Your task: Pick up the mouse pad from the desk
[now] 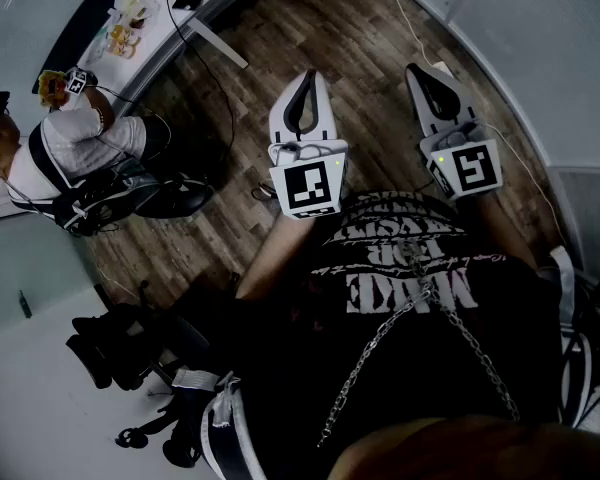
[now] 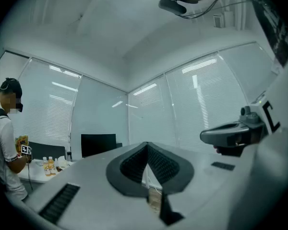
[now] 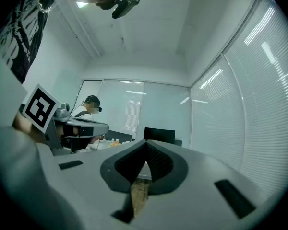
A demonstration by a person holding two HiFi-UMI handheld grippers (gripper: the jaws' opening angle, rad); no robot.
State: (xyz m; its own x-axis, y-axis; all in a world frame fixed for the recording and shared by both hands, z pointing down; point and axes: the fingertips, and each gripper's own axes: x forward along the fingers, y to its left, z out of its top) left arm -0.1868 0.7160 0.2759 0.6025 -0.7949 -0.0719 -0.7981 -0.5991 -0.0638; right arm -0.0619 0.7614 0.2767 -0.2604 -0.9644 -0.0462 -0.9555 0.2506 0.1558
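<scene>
While jaws meet, grippers overhang wood floor

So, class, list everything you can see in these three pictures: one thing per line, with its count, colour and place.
floor: one, brown wood, under everything.
desk: one, white, top left of the head view.
bottles: at least two, yellowish, on the desk.
monitor: one, black, in front of the blinds.
blinds: several, white, along the windows.
other person: one, white top, beside the desk.
mouse pad: none visible.
shirt: one, black with white print, the wearer's own.
left gripper: one, white, fingers closed, empty.
right gripper: one, white, fingers closed, empty.
</scene>
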